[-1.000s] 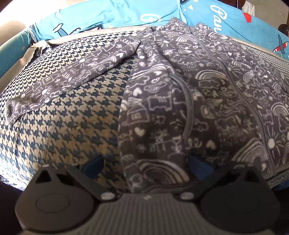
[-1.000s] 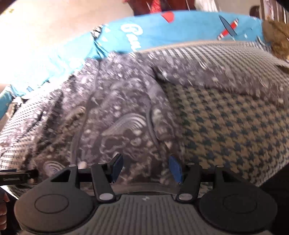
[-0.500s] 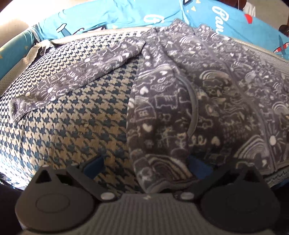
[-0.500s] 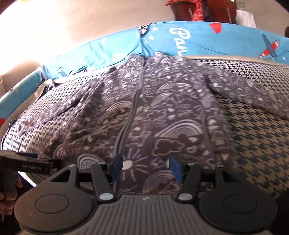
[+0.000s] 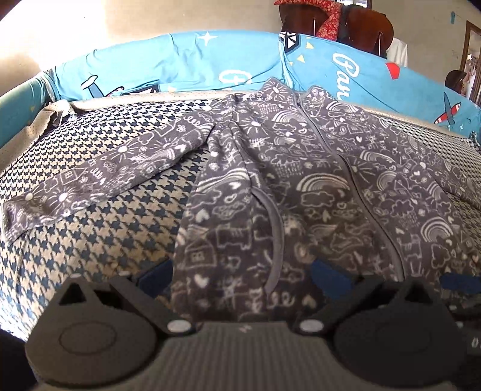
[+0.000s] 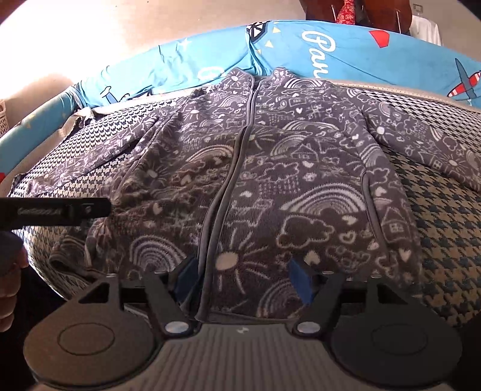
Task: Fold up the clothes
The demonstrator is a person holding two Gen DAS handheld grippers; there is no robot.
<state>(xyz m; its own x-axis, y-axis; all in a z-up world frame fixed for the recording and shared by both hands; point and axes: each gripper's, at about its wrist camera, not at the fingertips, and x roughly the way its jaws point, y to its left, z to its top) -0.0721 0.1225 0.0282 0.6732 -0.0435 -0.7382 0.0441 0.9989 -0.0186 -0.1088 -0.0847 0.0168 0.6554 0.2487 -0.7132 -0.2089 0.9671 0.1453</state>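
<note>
A grey fleece jacket (image 6: pixel 300 186) with white doodle print lies flat and zipped on the houndstooth cover (image 6: pixel 445 228), sleeves spread to both sides. My right gripper (image 6: pixel 242 279) is low over the front hem. Its jaws are opening, with the zipper end and hem between the blue pads (image 6: pixel 297 279), which do not press on them. My left gripper (image 5: pixel 242 276) stands wide open over the jacket's (image 5: pixel 300 186) left front panel, the hem lying between its pads. The left gripper (image 6: pixel 54 210) also shows as a black bar at the left of the right wrist view.
Blue cushions (image 5: pixel 186 66) printed with planes and lettering line the back of the seat. A dark wooden chair (image 5: pixel 360 27) with red cloth stands behind them. A hand (image 6: pixel 9 270) shows at the left edge. The houndstooth cover (image 5: pixel 90 228) lies bare left of the jacket.
The right wrist view has swung from the jacket's right side to its zipper line, and the right jaws have widened. The left view tilted slightly up; its jaws kept their width.
</note>
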